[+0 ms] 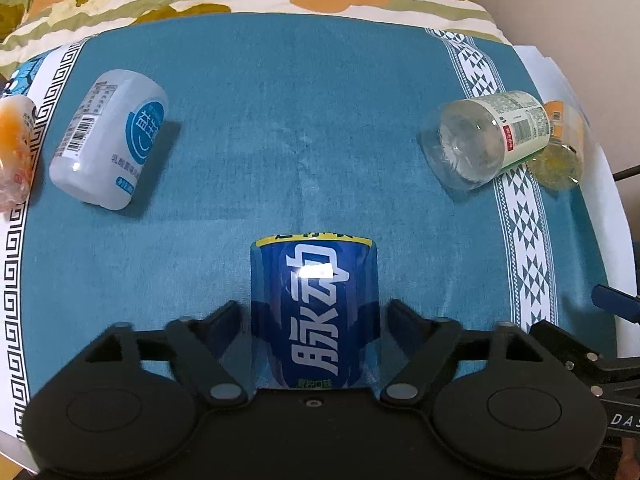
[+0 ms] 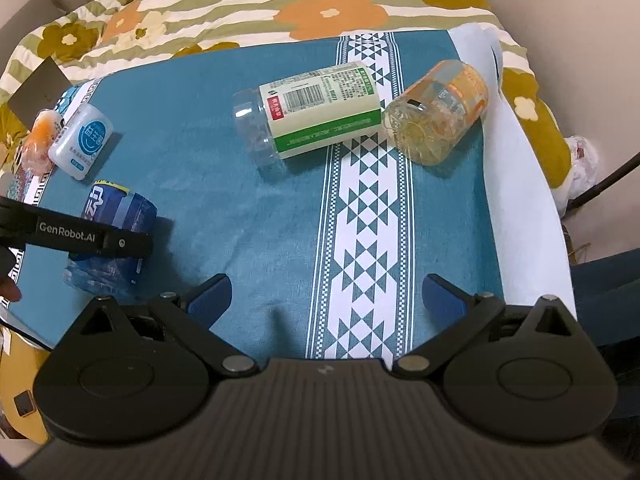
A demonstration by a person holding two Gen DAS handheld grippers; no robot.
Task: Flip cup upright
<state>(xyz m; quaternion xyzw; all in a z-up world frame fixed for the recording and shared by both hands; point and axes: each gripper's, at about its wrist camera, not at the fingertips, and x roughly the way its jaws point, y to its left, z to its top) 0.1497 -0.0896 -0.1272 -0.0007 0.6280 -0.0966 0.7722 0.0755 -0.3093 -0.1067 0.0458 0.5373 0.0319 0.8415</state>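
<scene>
Clearly the left hand-held gripper (image 1: 314,316) is the one on the job: the blue cup (image 1: 314,312) lies on its side between its two fingers, near the front-left corner of the counter (image 1: 280,140), on the teal cloth (image 1: 260,100). From the left wrist view the cup's long axis runs straight away from the gripper, in line with the fingers, the yellow-rimmed end pointing toward the far edge and the other end tucked back against the gripper body. The blue pads press the cup's flanks on both sides, so the left gripper looks clamped on it. In the right wrist view the same cup (image 2: 116,220) shows under the black finger marked GenRobot.AI, its clear ribbed end toward the front edge and resting on the cloth.

The right hand-held gripper (image 2: 326,300) hovers over the patterned white stripe (image 2: 360,208) near the front edge, jaws wide apart and holding nothing; the blue cup sits well off to its left, so the left arm is far nearer.

Since the cup's axis matches the finger direction, the coming move seems to turn on a pitch of the wrist to stand the cup up; which end is the open mouth cannot be told for sure.

Other cups also lie tipped over: a white cup (image 1: 110,140) toward the left edge, a green-labelled clear cup (image 2: 308,114) and an orange cup (image 2: 438,112) touching it near the far-right corner.
</scene>
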